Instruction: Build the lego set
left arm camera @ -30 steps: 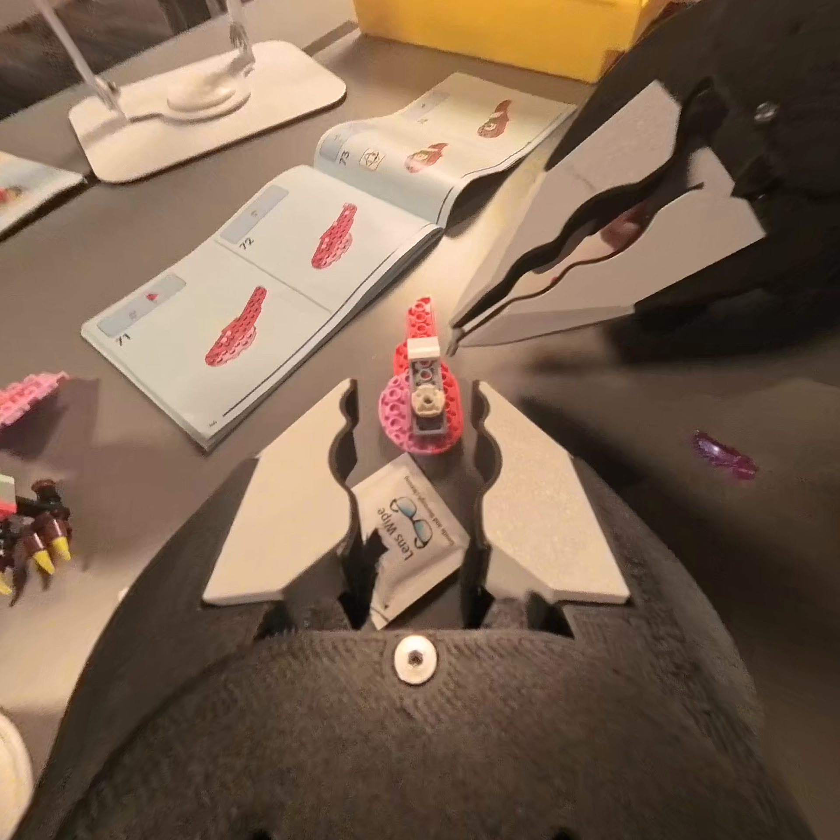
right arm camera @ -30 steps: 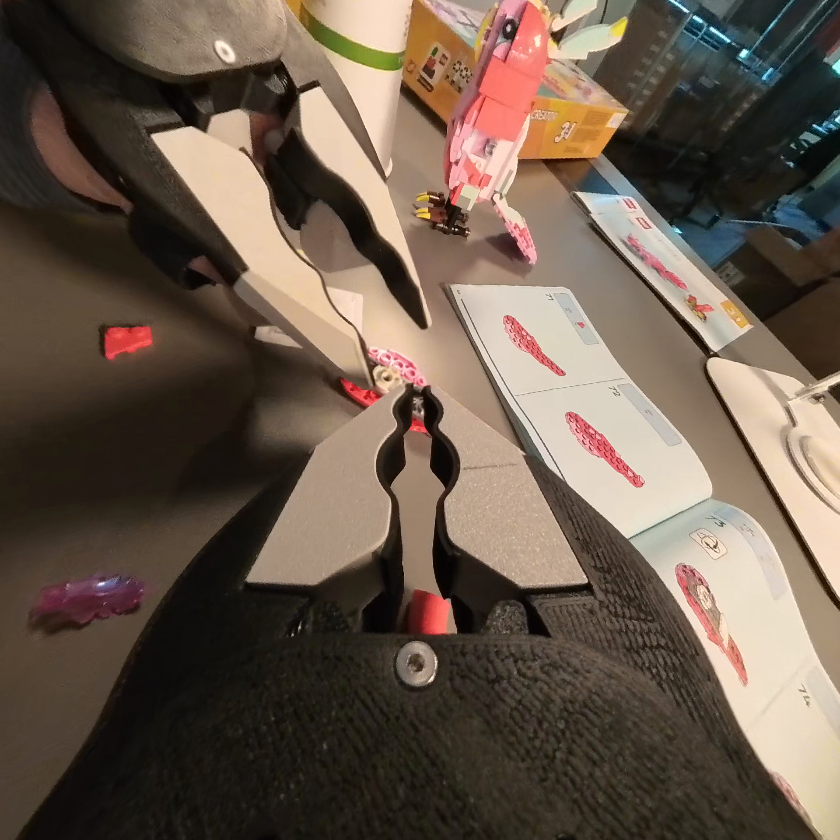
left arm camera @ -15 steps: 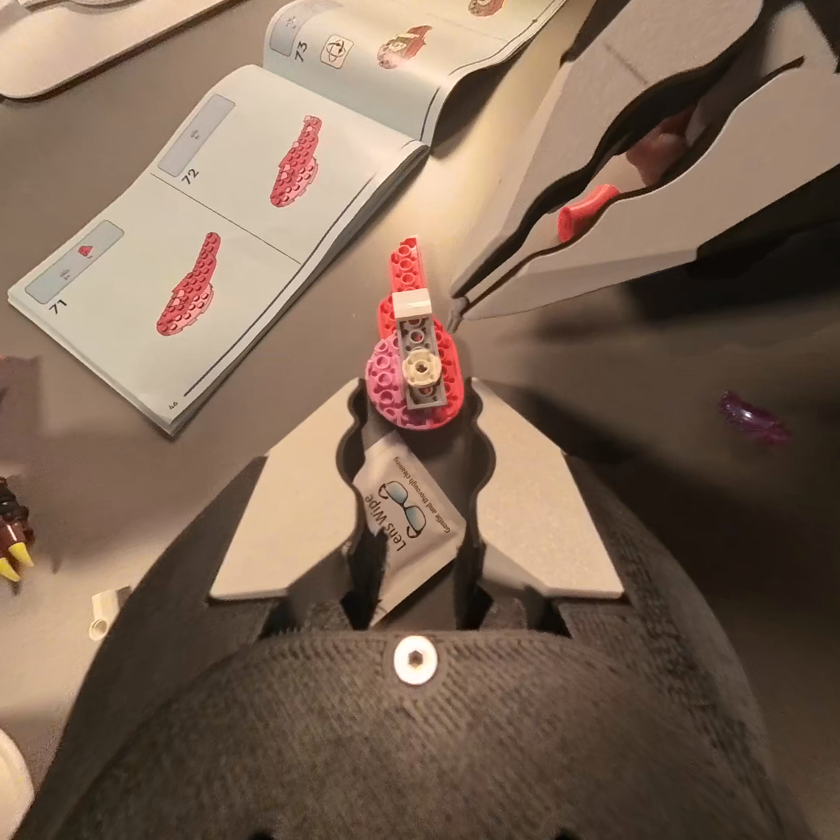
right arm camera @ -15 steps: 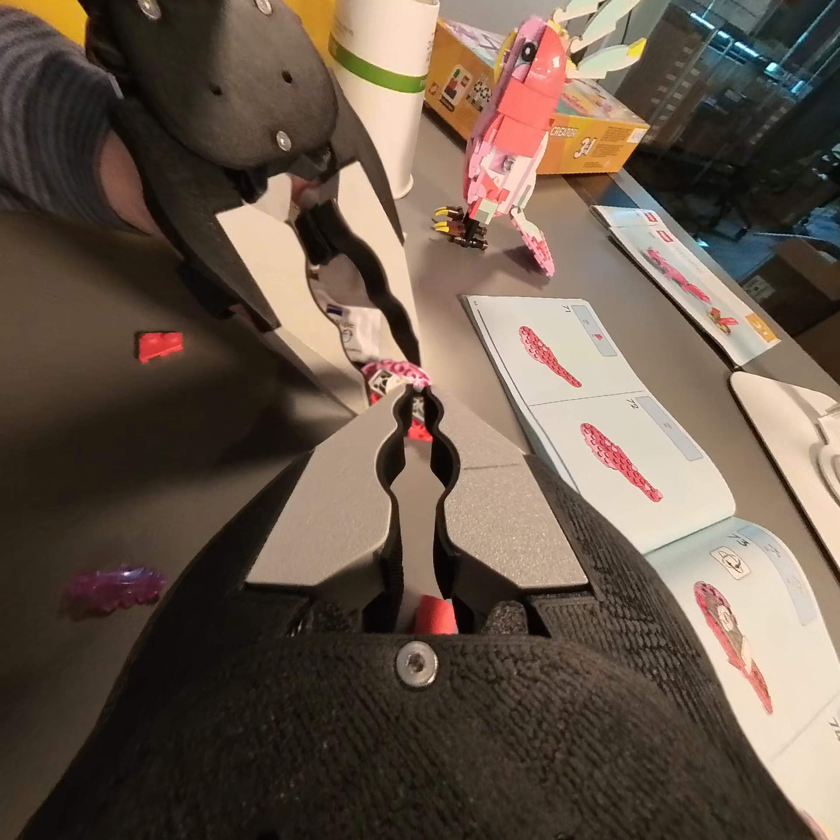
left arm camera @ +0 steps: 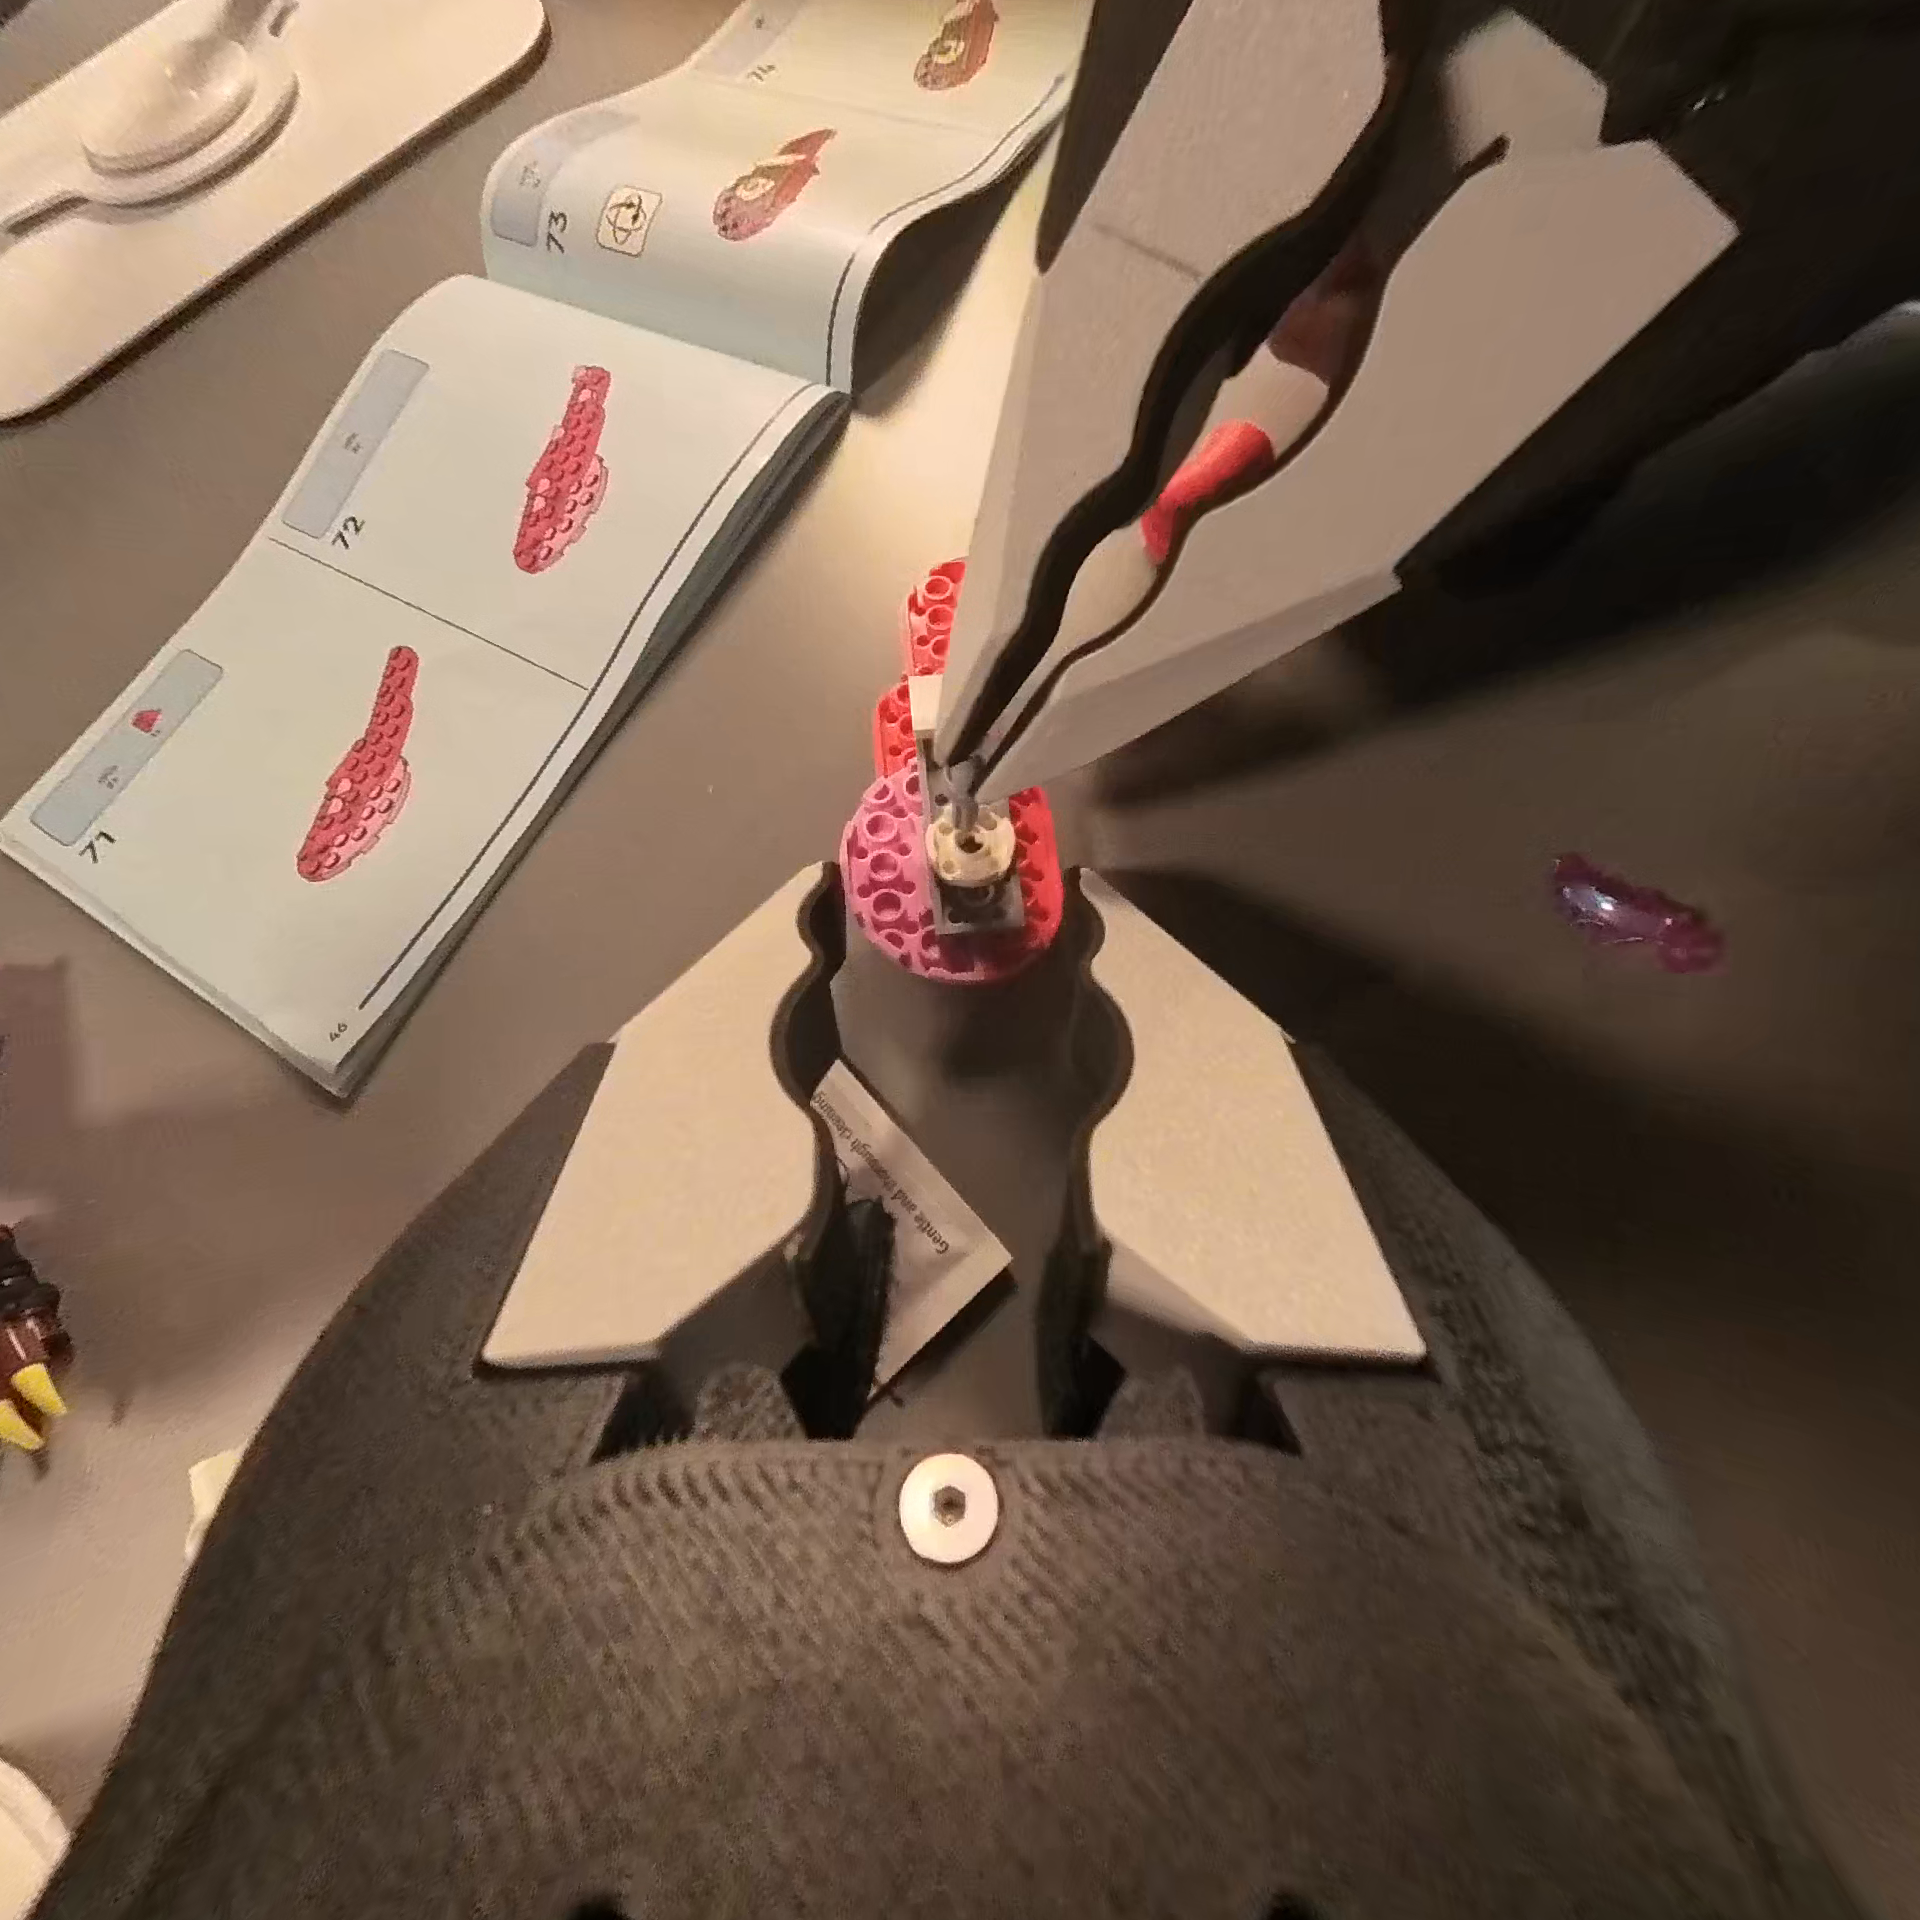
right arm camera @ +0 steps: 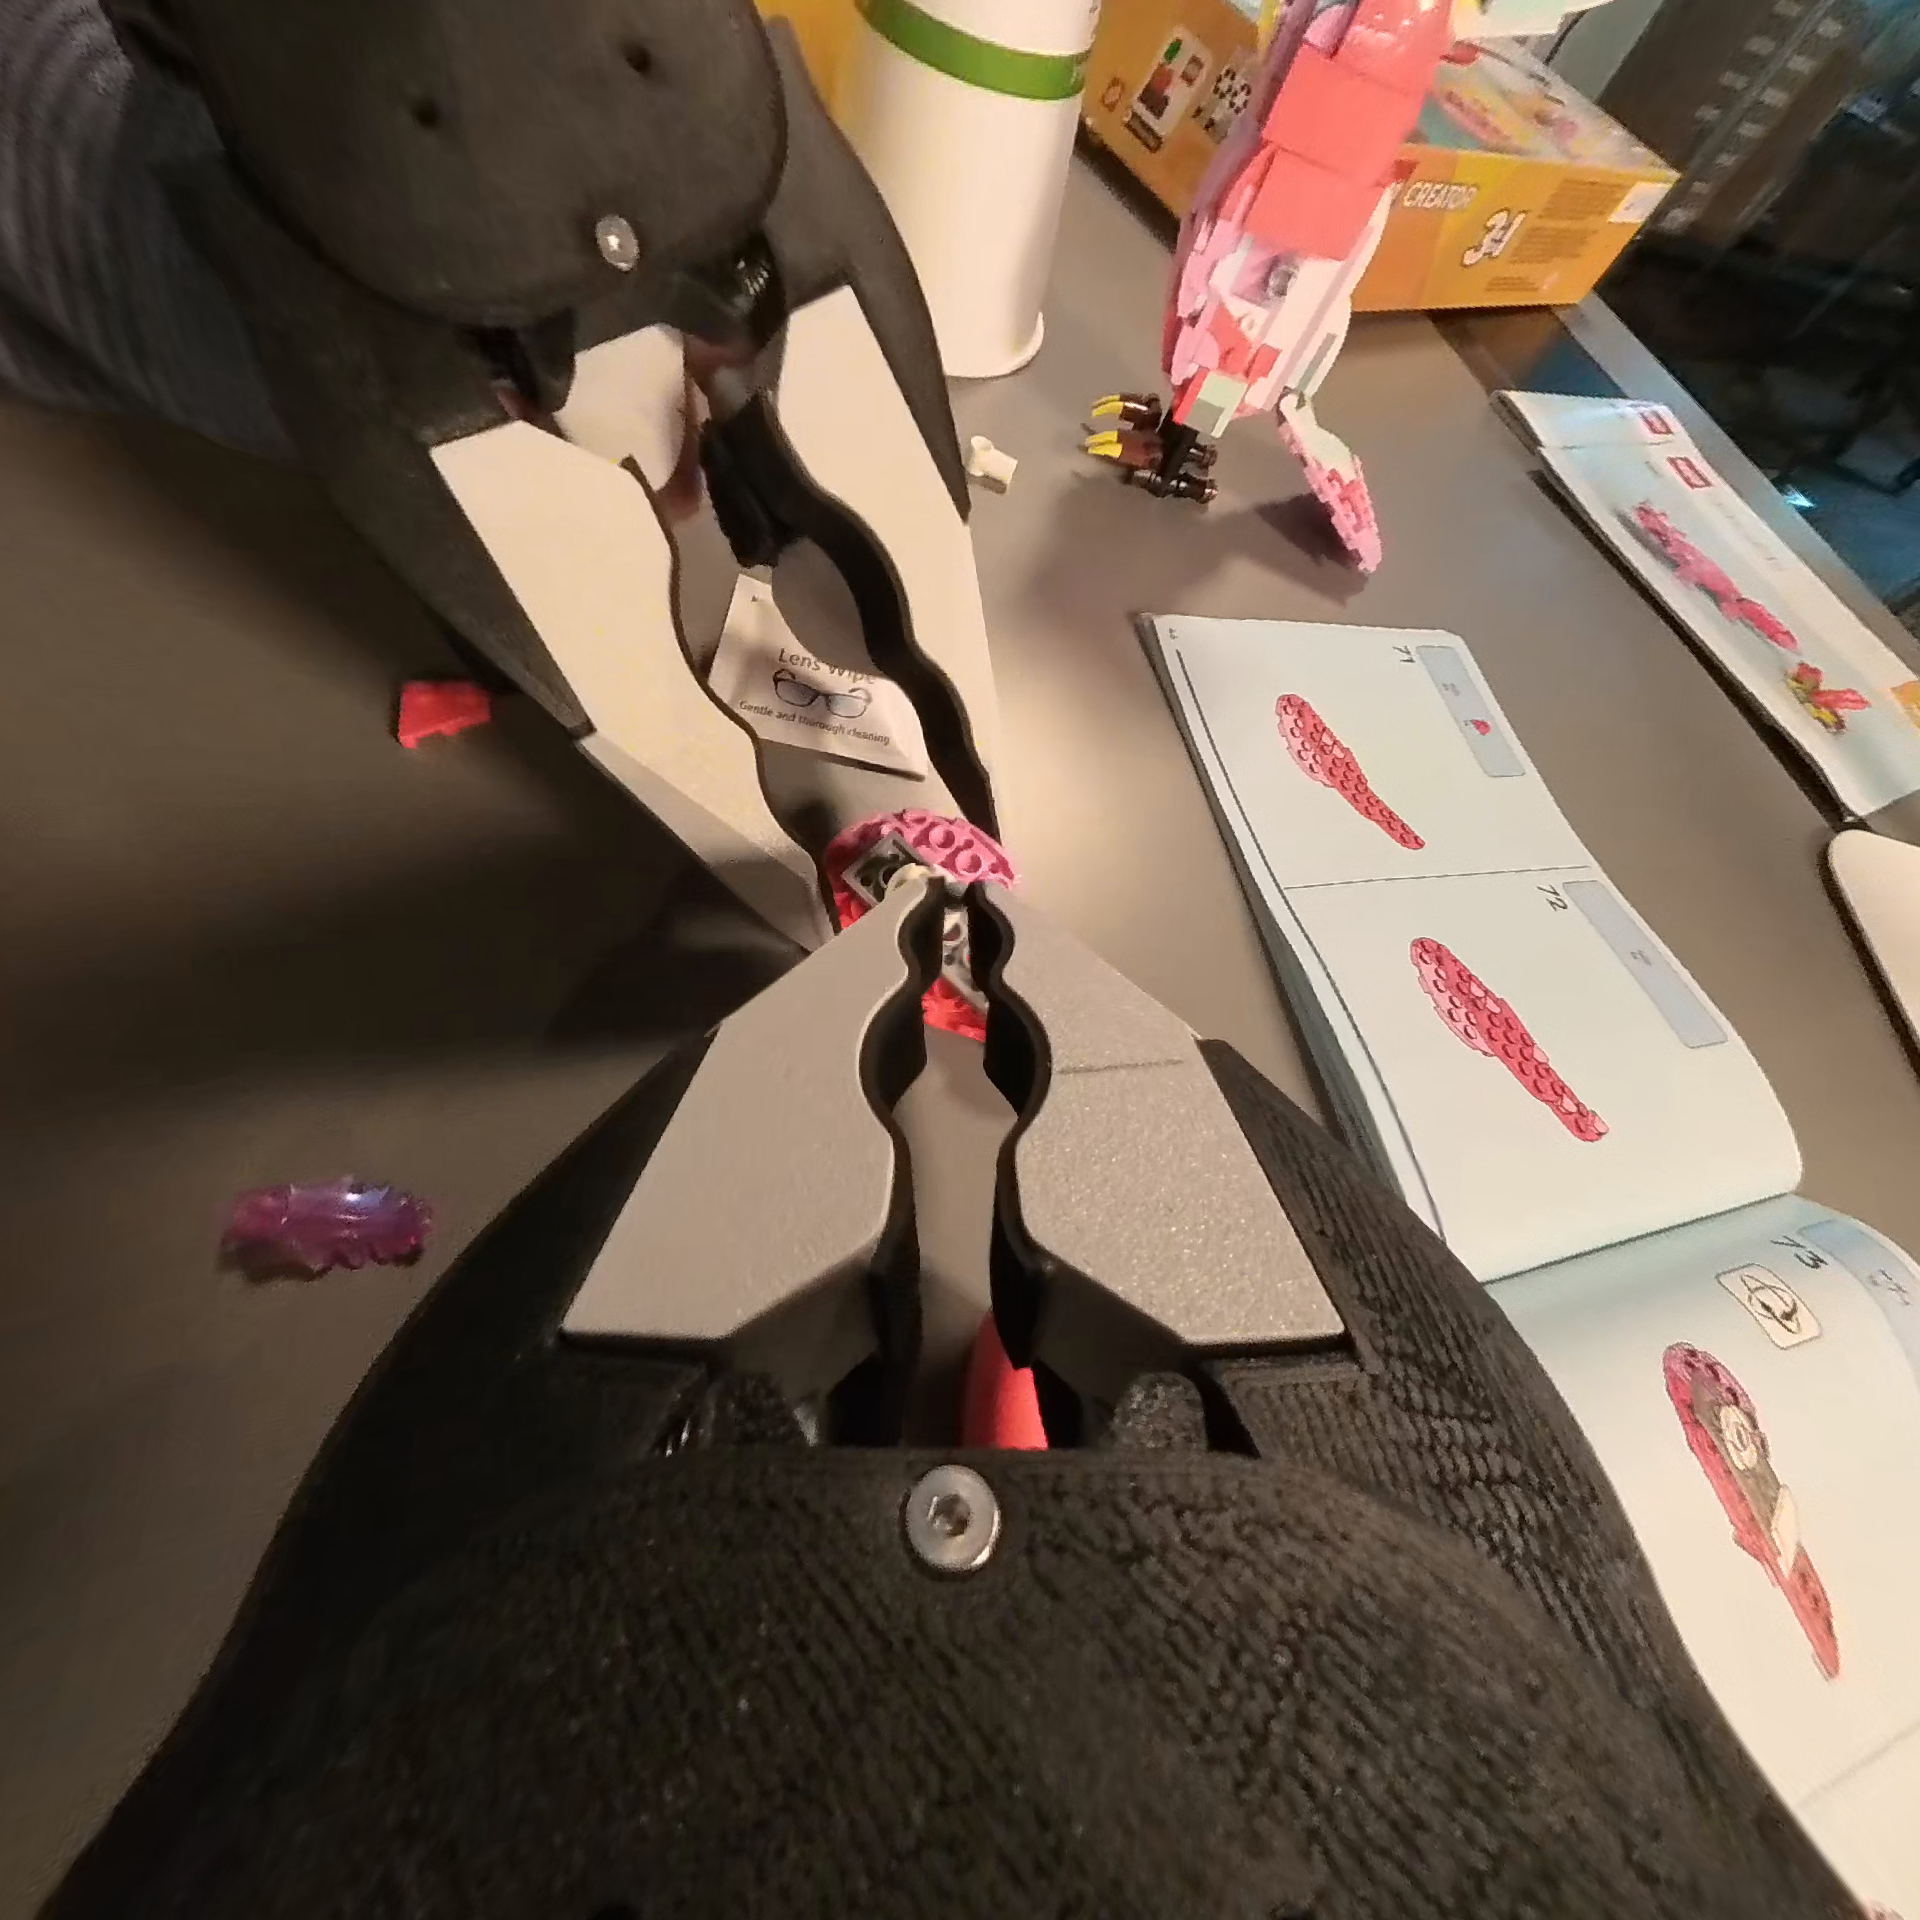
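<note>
**Q:** What lies about your fingers, big things first?

**A:** Grey desk (left arm camera: 1455,1039) under everything. Open instruction booklet (left arm camera: 436,665) off to the left of my left fingers. Pink brick bird (right arm camera: 1299,239) standing well beyond my right fingers. White wipe sachet (left arm camera: 914,1195) lying back between my left fingers, near their roots. Purple clear piece (left arm camera: 1631,914) out to the right of my left fingers, well apart.

**Q:** And at the tips?

**A:** Left gripper (left arm camera: 951,883): fingers apart, and the rounded end of the pink-and-red plate build (left arm camera: 894,894) sits between the tips. They look closed against its sides. Right gripper (right arm camera: 951,904): fingers together, nipping a small grey pin (left arm camera: 961,795) at the very tips. The pin's end is at the hole of the tan round piece (left arm camera: 971,842) on top of the build.

**Q:** What could go wrong?

**A:** My judgement only. The pin is held by very little, so if it meets the hole off-line it could twist or pop out. My left fingers catch only the build's near end. A hard sideways push could pivot or slide it on the desk.
</note>
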Available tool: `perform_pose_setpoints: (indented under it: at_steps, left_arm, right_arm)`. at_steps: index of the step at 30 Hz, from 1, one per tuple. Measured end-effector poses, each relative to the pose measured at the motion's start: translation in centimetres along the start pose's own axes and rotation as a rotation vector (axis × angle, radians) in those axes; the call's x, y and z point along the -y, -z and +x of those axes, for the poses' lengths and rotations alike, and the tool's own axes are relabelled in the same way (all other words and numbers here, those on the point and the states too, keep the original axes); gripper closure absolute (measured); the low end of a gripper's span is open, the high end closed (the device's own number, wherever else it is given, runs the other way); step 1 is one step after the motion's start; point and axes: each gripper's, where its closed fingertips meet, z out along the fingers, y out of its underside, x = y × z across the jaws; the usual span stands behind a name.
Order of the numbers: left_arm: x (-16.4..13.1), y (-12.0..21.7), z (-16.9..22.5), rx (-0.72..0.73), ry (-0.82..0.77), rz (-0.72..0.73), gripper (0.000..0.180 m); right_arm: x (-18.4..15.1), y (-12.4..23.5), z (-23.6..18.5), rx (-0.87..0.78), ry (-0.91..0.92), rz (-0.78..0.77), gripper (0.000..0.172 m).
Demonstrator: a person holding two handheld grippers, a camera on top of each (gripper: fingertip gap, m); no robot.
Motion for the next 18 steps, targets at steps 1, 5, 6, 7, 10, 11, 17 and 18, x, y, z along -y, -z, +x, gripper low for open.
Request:
perform_pose_setpoints:
  at_steps: [1, 5, 6, 7, 10, 11, 17, 18]
  left_arm:
    - [0.0, 0.0, 0.0, -0.004, 0.007, -0.002, 0.139]
    - [-0.1, 0.0, 0.2, -0.017, 0.033, -0.007, 0.139]
    - [-0.1, 0.0, 0.2, -0.02, 0.038, -0.008, 0.139]
    - [-0.1, 0.0, 0.2, -0.022, 0.042, -0.009, 0.139]
    - [-0.1, -0.1, 0.2, -0.027, 0.051, -0.01, 0.139]
    - [-0.1, -0.1, 0.2, -0.026, 0.049, -0.01, 0.139]
    - [0.0, 0.0, 0.9, -0.027, 0.012, -0.023, 0.139]
    - [0.1, 0.0, 1.1, -0.022, -0.005, -0.027, 0.139]
  right_arm:
    - [0.0, 0.0, 0.0, 0.002, 0.006, -0.003, 0.17]
    - [0.0, 0.0, -0.2, 0.01, 0.012, -0.006, 0.17]
    - [0.0, 0.0, -0.3, 0.008, 0.015, -0.006, 0.17]
    - [0.0, 0.0, -0.3, 0.011, 0.02, -0.005, 0.17]
    - [0.0, -0.1, -0.5, 0.016, 0.028, -0.009, 0.17]
    - [-0.1, -0.1, -0.5, 0.01, 0.036, -0.017, 0.17]
    - [-0.3, 0.3, -1.0, 0.013, 0.108, -0.081, 0.17]
    - [-0.3, 0.5, -1.1, 0.016, 0.121, -0.092, 0.17]
